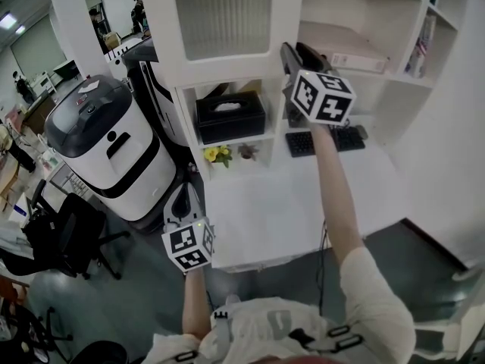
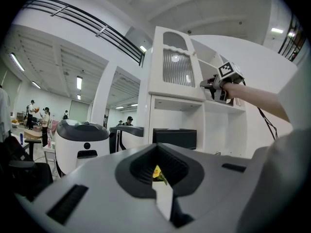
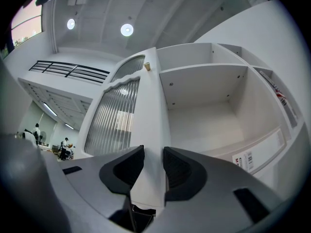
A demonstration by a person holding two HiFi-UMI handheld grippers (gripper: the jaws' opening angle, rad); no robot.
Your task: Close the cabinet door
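My right gripper [image 1: 292, 51] clamped on the cabinet door's [image 1: 227, 21] edge

In the right gripper view, the white edge of the cabinet door [image 3: 146, 110] stands between my right gripper's [image 3: 153, 164] jaws, and both pads press on it. The door's ribbed glass pane [image 3: 114, 120] lies to the left and the open shelf compartment [image 3: 209, 106] to the right. My left gripper [image 1: 184, 196] hangs low by the bench [image 1: 303, 196] edge, well apart from the door, its jaws together on nothing.
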